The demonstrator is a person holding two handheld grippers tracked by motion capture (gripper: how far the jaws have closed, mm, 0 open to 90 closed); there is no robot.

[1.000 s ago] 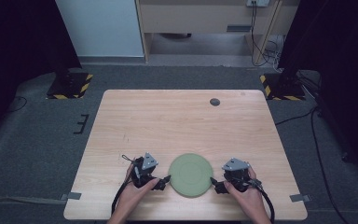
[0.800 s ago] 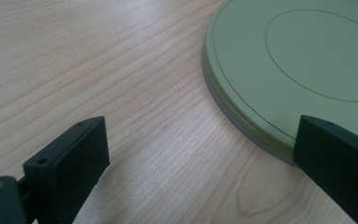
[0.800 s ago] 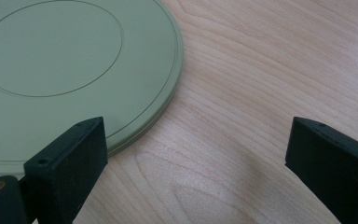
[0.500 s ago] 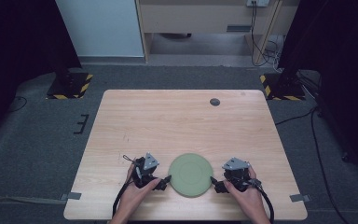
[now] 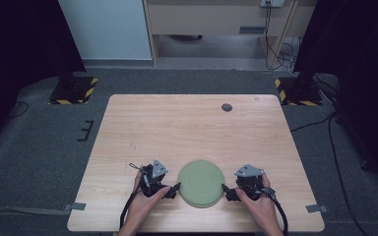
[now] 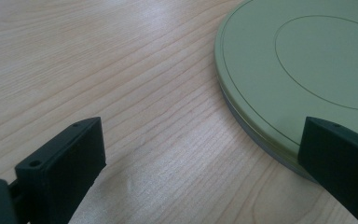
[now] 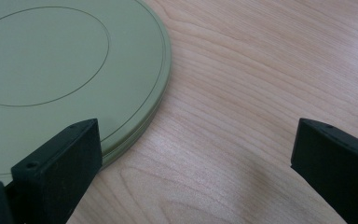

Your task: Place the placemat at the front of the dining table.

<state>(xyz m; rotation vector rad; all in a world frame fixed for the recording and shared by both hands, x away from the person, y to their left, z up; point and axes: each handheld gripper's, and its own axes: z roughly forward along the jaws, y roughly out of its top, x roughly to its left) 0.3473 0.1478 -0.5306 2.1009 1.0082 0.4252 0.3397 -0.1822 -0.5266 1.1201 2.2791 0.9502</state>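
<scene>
A round pale green plate point(image 5: 200, 182) lies flat on the wooden table point(image 5: 177, 128) near its front edge, with a thin ring line on its face. My left gripper point(image 5: 170, 188) rests just left of the plate, open, its jaws wide apart; in the left gripper view point(image 6: 205, 158) the plate point(image 6: 307, 65) lies at the right, by the right jaw. My right gripper point(image 5: 229, 191) sits just right of the plate, open too. In the right gripper view point(image 7: 196, 158) the plate point(image 7: 65, 65) lies by the left jaw. Nothing is held.
A small dark round disc point(image 5: 227, 107) is set in the tabletop near the far right corner. Bare wood stretches behind the plate. Black and yellow striped feet point(image 5: 74, 91) stand on the grey floor beyond the table's far corners.
</scene>
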